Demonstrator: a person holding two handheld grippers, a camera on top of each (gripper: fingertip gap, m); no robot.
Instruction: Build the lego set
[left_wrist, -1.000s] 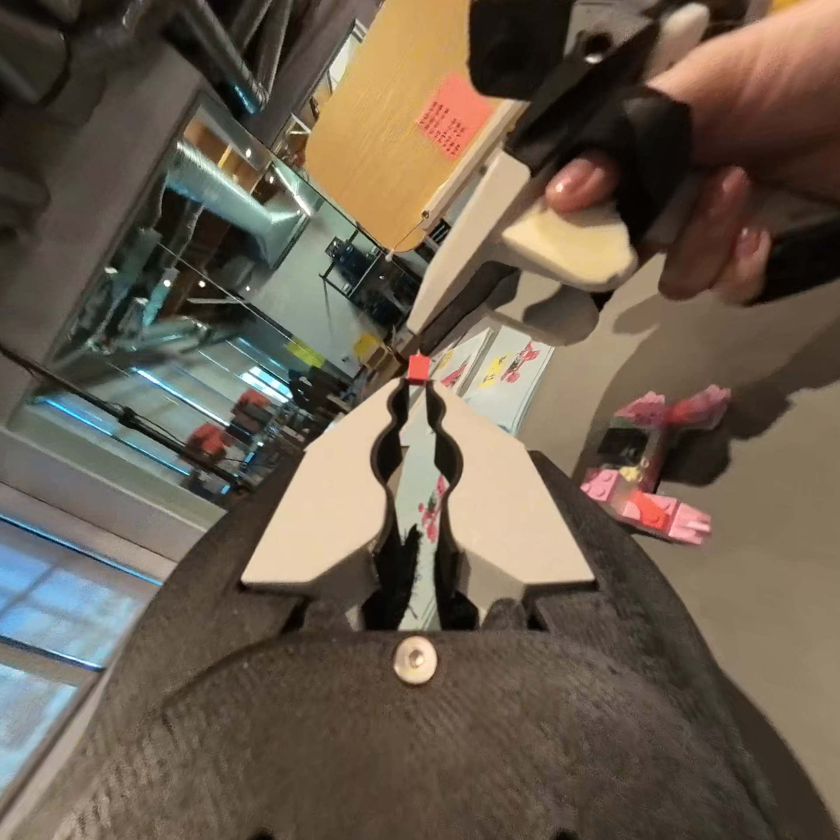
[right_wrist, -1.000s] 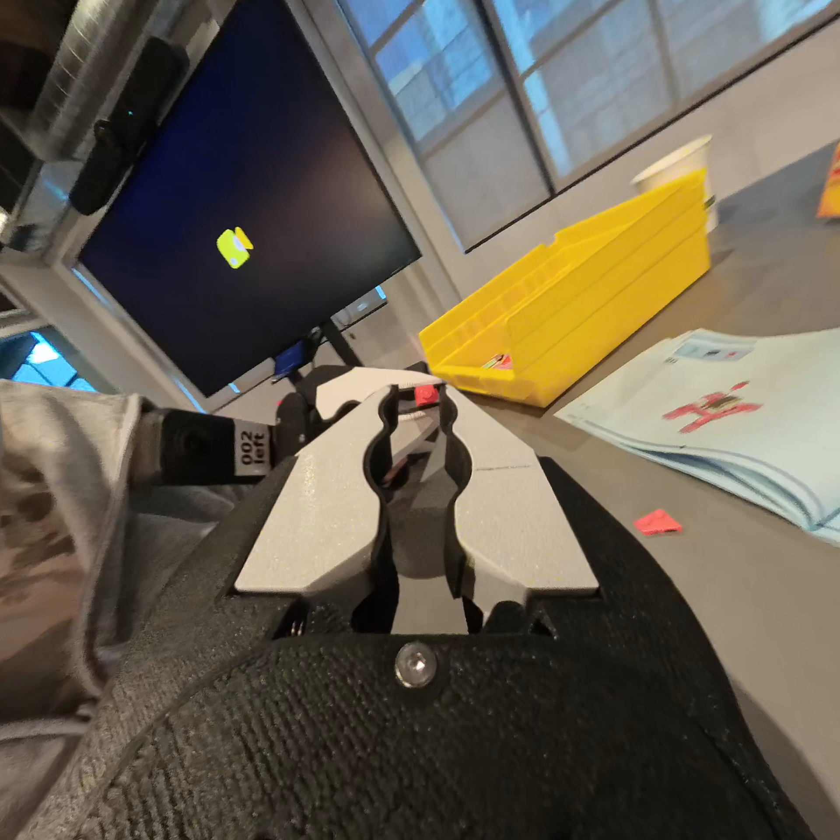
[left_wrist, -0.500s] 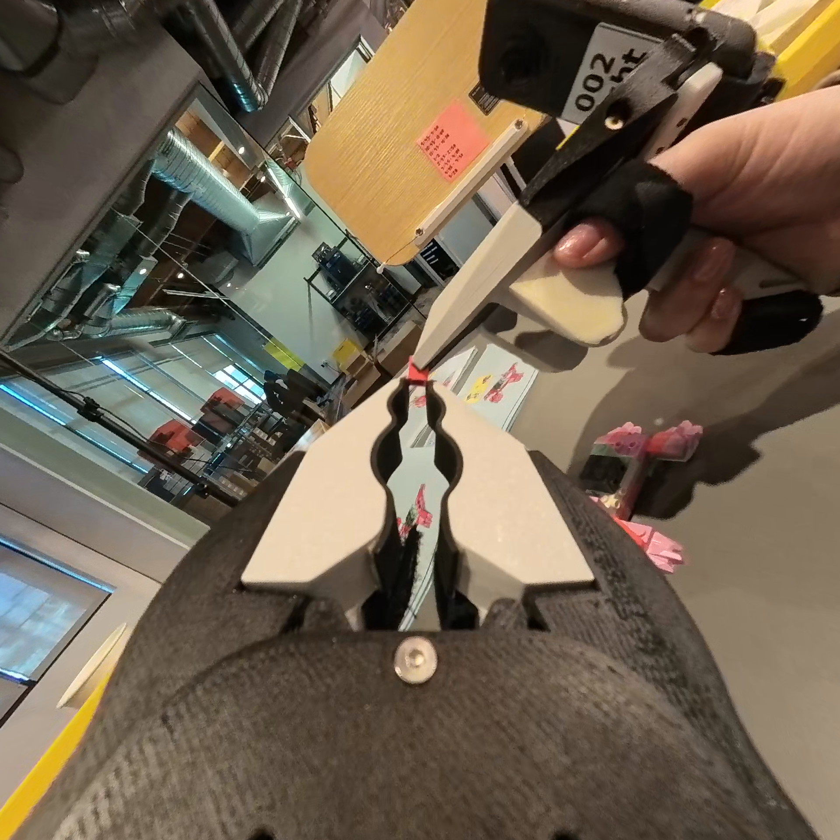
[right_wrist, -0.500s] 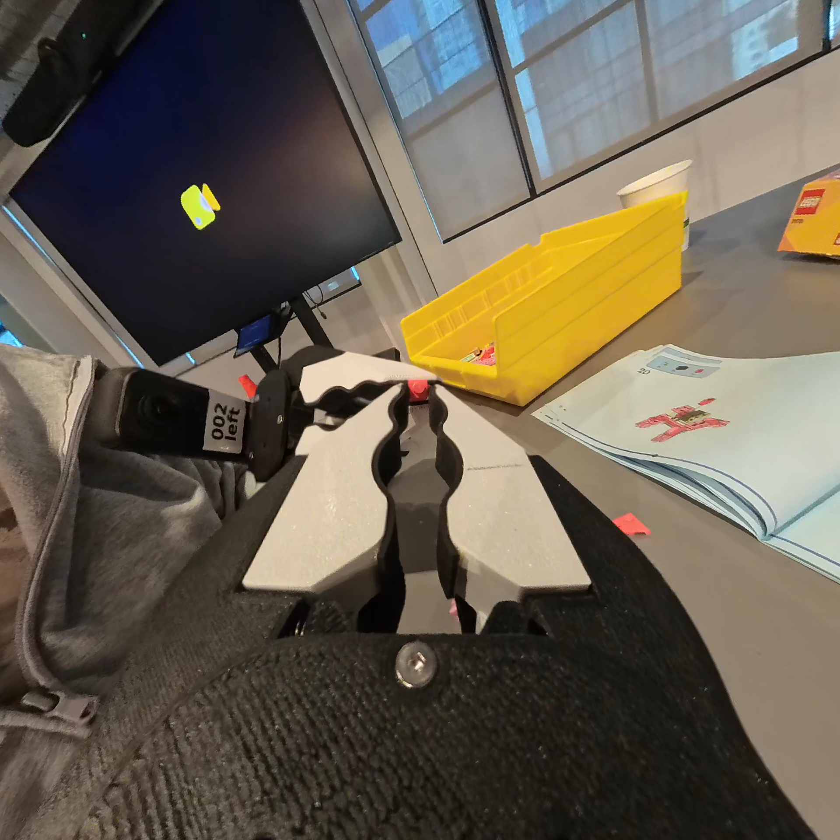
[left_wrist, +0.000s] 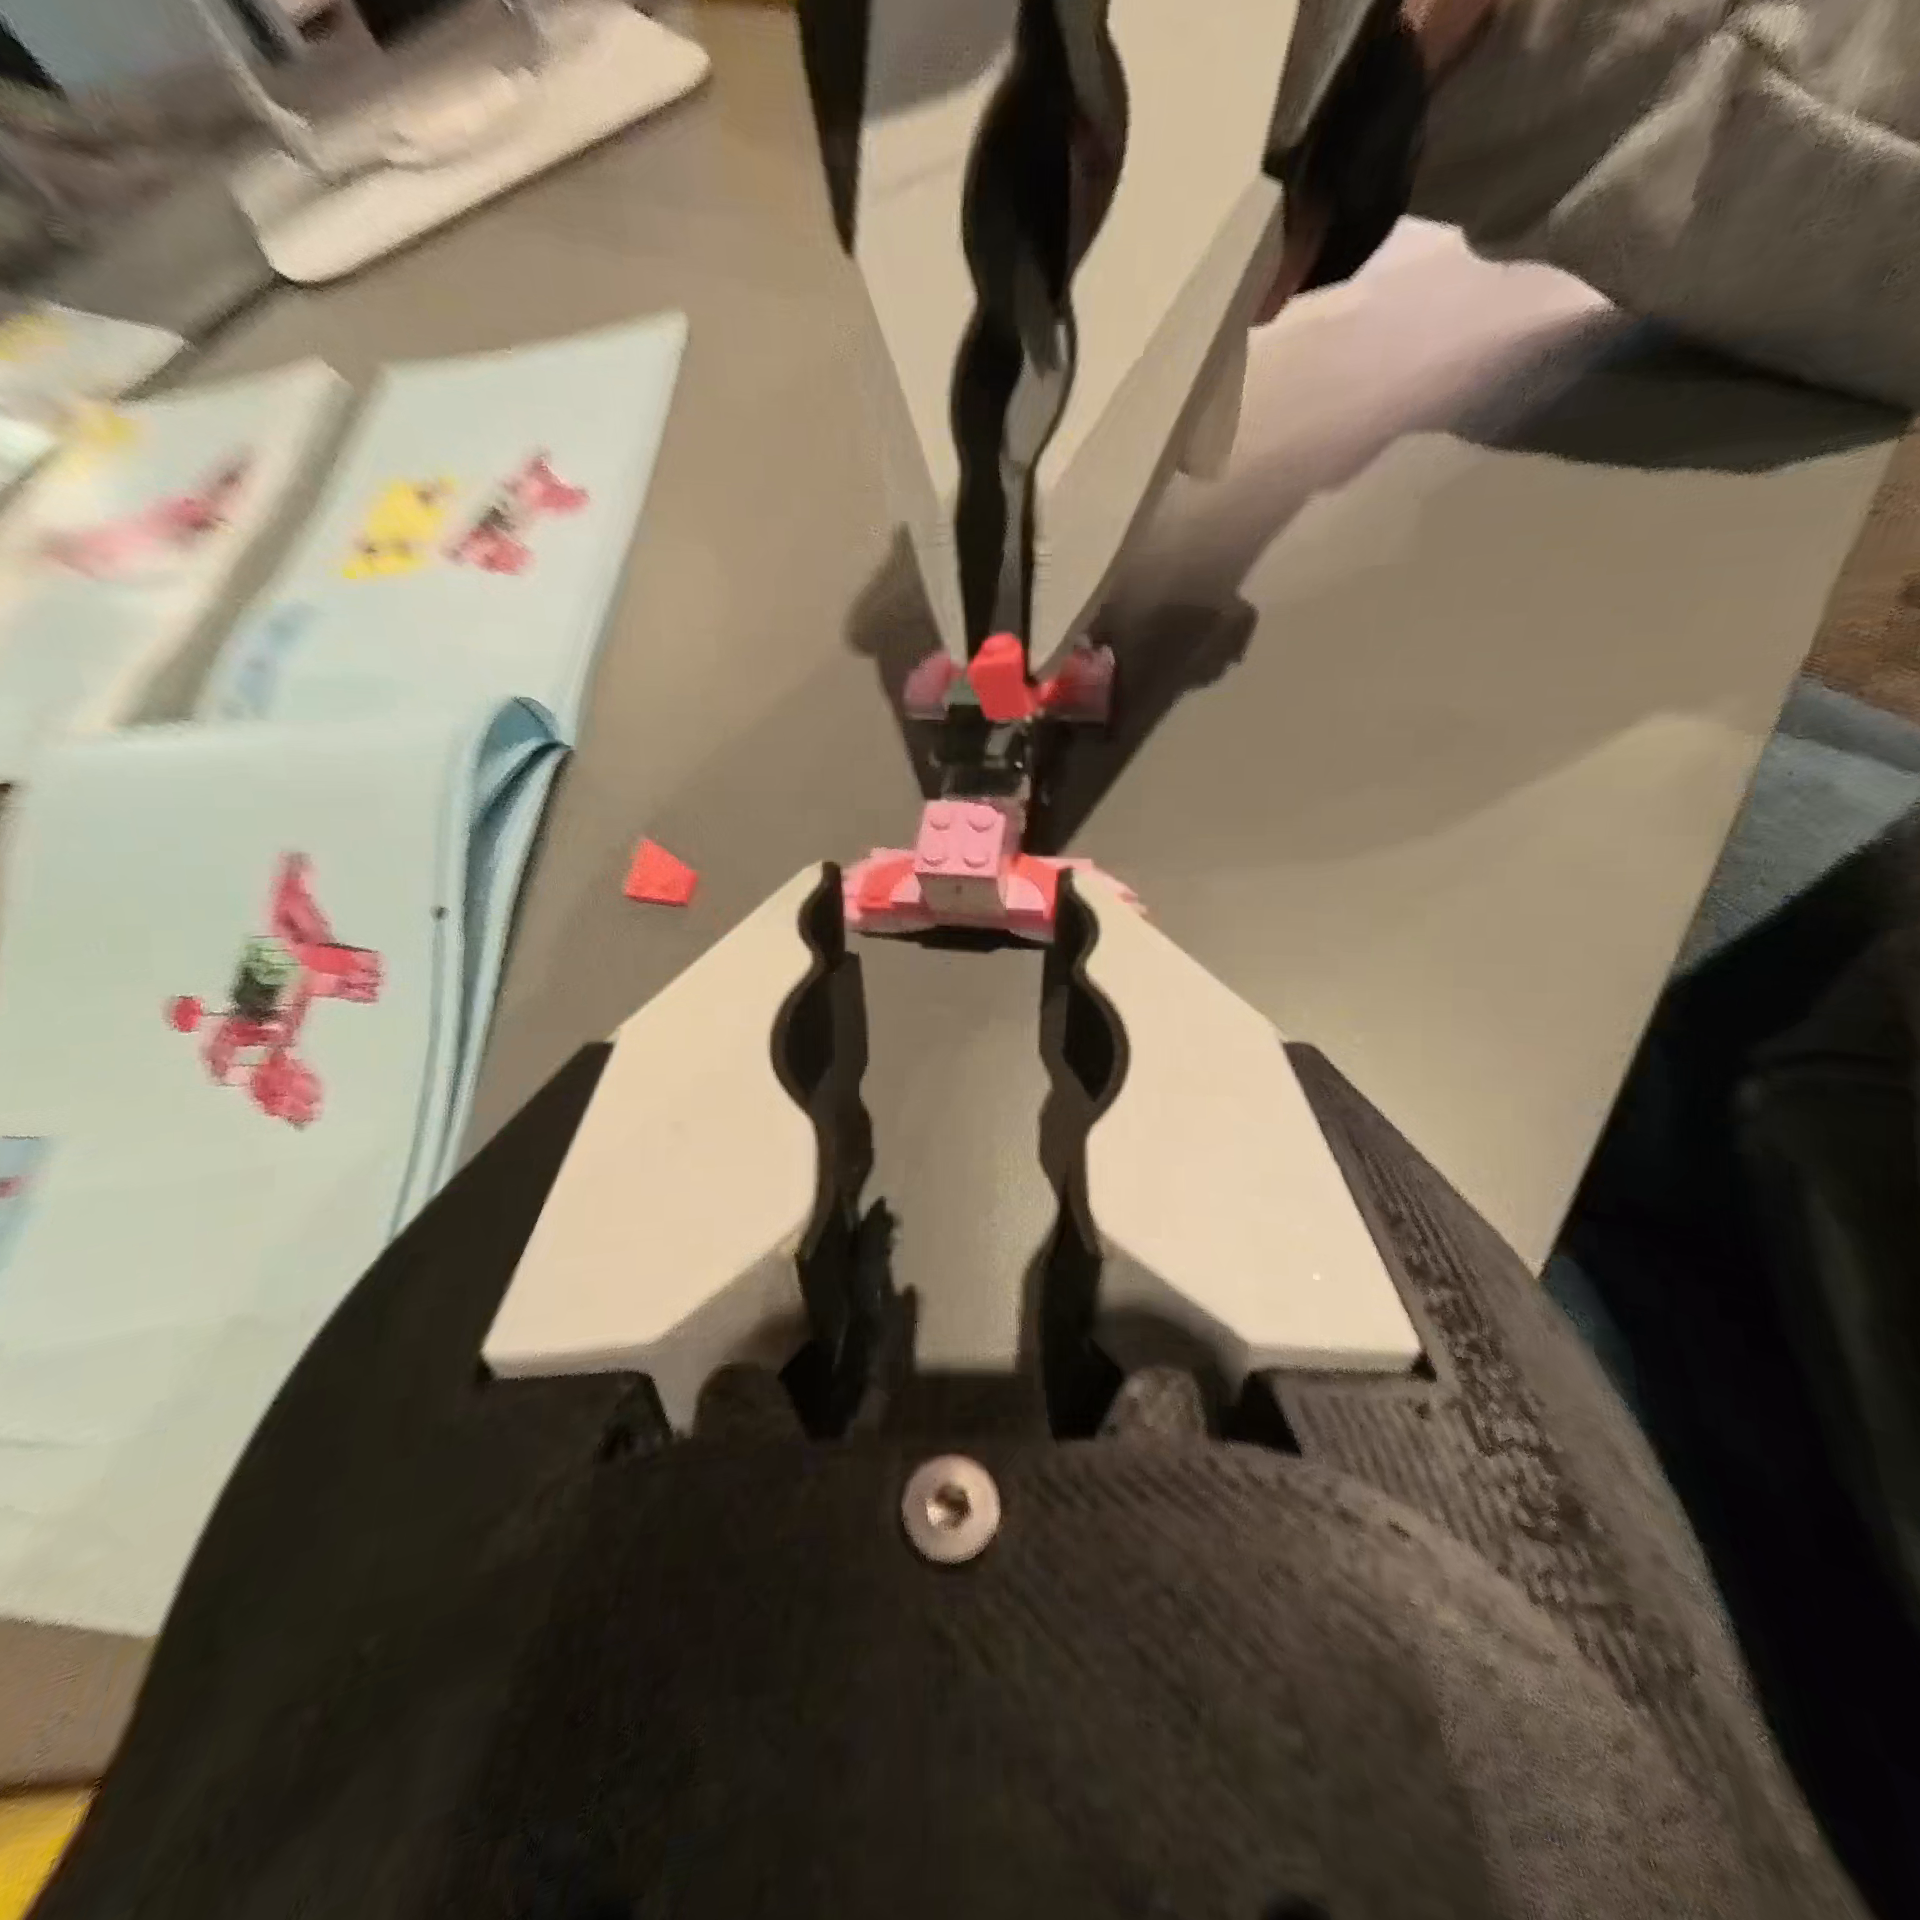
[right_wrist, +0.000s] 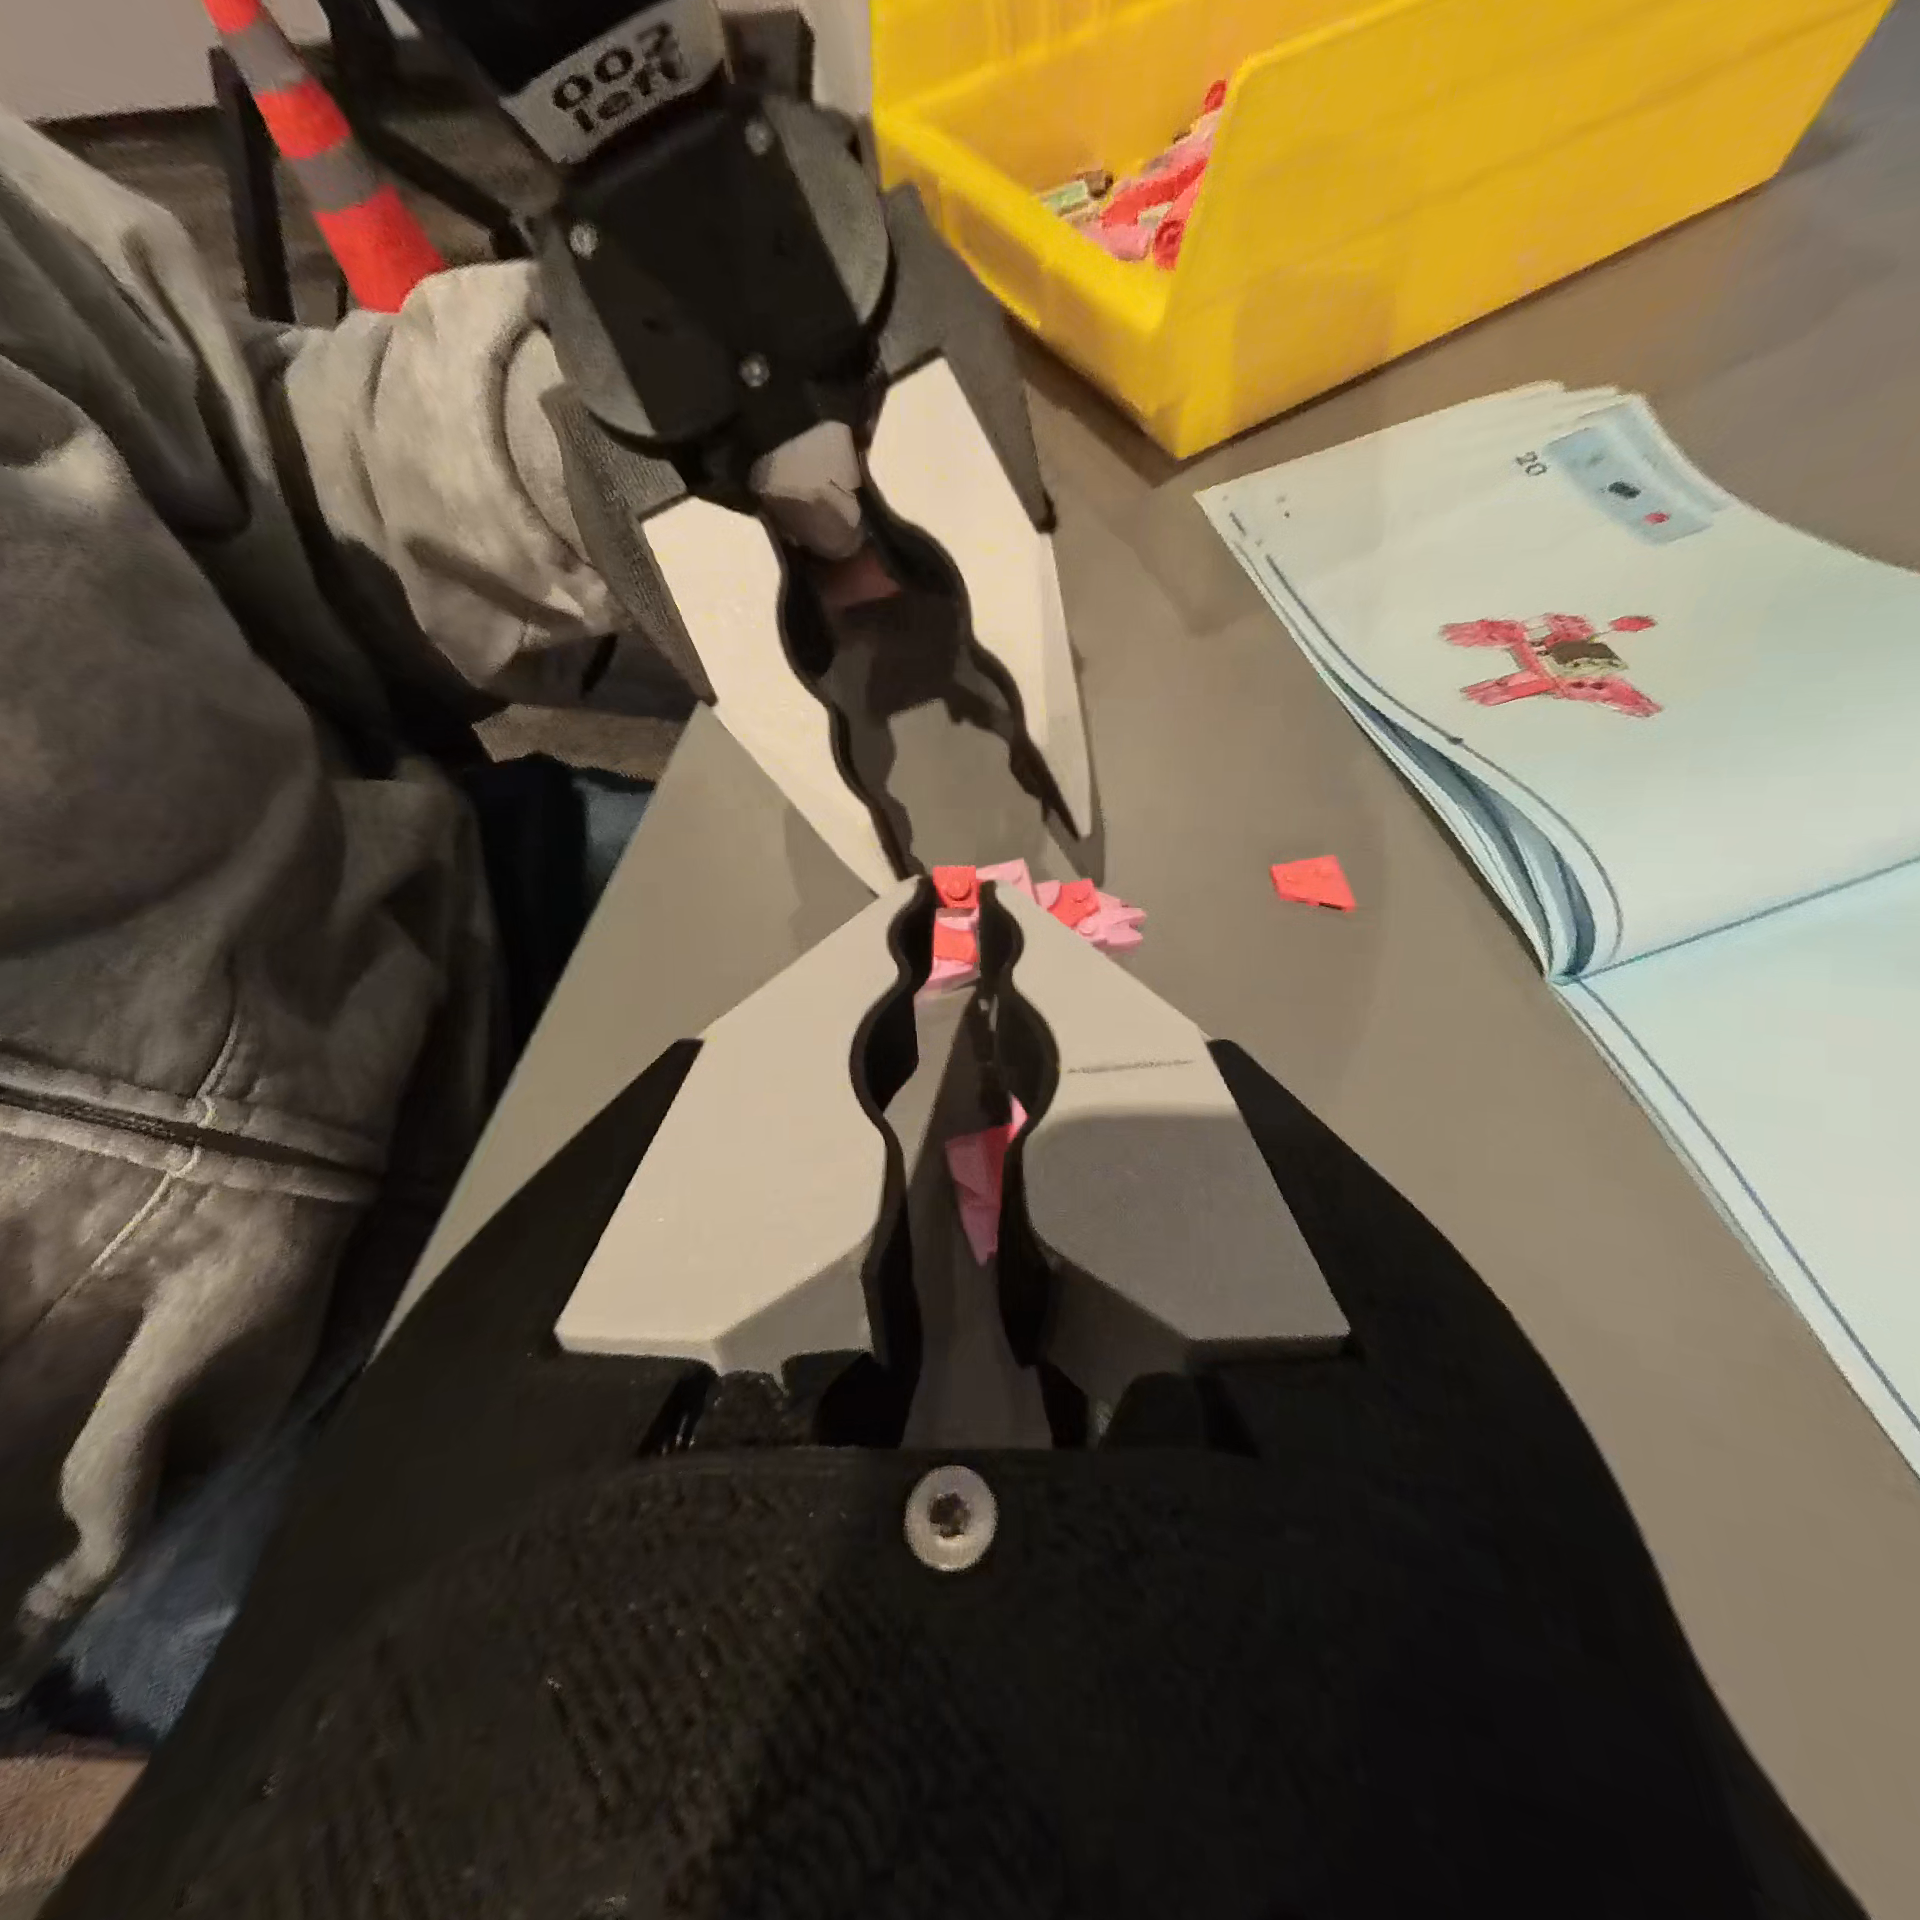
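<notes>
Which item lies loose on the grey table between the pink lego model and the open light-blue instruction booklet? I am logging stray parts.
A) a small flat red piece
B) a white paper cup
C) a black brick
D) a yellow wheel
A: a small flat red piece lies alone on the bare grey table, apart from the pink lego model and short of the open light-blue instruction booklet; the left wrist view shows it too.

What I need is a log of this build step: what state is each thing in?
Pink-and-red lego model: part-built, on grey table.
Left tongs: open, straddling the model's end.
Right tongs: shut on small red lego brick.
Flat red wedge plate: loose, lying apart.
Pale blue paper instruction booklet: open.
Yellow plastic bin: holding loose pieces.
</notes>
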